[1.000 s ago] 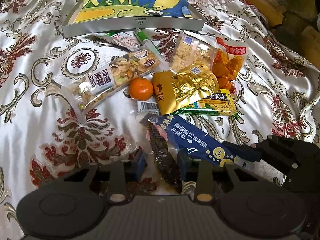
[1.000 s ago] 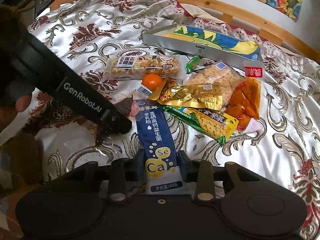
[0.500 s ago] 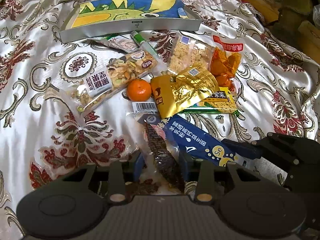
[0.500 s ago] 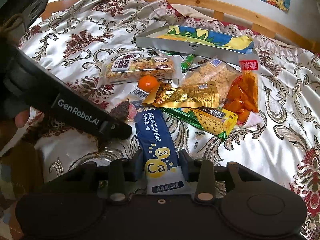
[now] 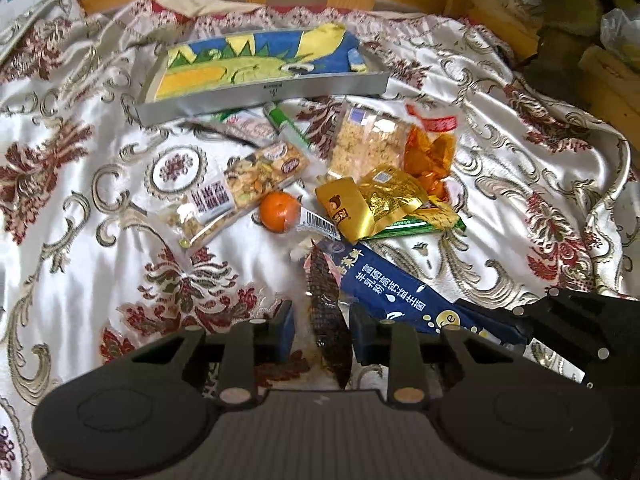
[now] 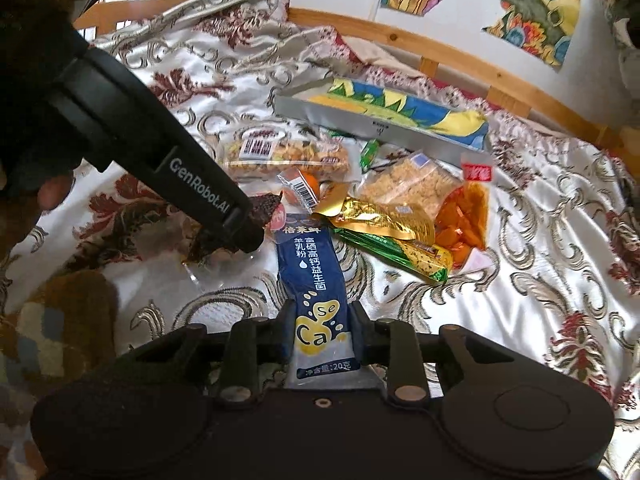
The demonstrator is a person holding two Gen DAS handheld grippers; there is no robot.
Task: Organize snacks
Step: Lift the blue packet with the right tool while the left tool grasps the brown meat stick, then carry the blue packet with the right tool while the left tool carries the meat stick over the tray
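Observation:
Snack packets lie heaped on a patterned bedspread in front of a silver tray (image 5: 264, 94) with a colourful lining. My left gripper (image 5: 322, 328) is closing on a dark brown snack in a clear wrapper (image 5: 326, 312), which stands between its blue pads. In the right wrist view that left gripper (image 6: 244, 236) holds the dark snack (image 6: 262, 206) just above the cloth. My right gripper (image 6: 322, 332) is closing on the near end of a blue sachet (image 6: 314, 268), pads against both its edges. The blue sachet (image 5: 384, 284) runs to the right gripper (image 5: 492, 320).
A tangerine (image 5: 280, 212), a nut bar packet (image 5: 248, 184), a gold packet (image 5: 372, 204), a green packet (image 5: 420, 222), an orange packet (image 5: 428, 156) and a crumb packet (image 5: 368, 144) lie in the heap. A wooden bed rail (image 6: 460, 60) runs behind. A person's hand (image 6: 52, 196) is at the left.
Both grippers have drawn back and up a little, each with its packet between the pads. The views now take in the bed rail. Both pairs of jaws have narrowed slightly.

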